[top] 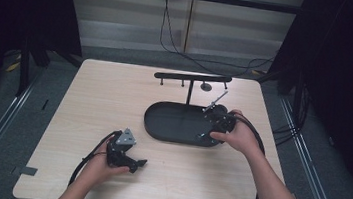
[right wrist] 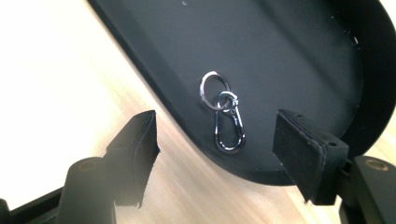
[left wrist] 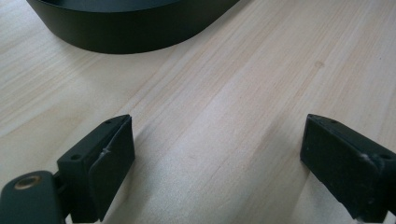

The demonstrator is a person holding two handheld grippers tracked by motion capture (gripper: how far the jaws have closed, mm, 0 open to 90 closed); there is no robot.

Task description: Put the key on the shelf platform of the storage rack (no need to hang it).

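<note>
Lying in the black tray, a keyring clip; both tongs gape wide, empty.

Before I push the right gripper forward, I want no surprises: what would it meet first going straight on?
Probably the metal clip lying in the black tray, between the open jaws of the right gripper. The tray floor under it comes next; how far off is unclear.

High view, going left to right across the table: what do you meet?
Left gripper → black oval tray → right gripper, open over the tray's right end. The T-shaped stand rises behind the tray, so its place in the order is unclear.
</note>
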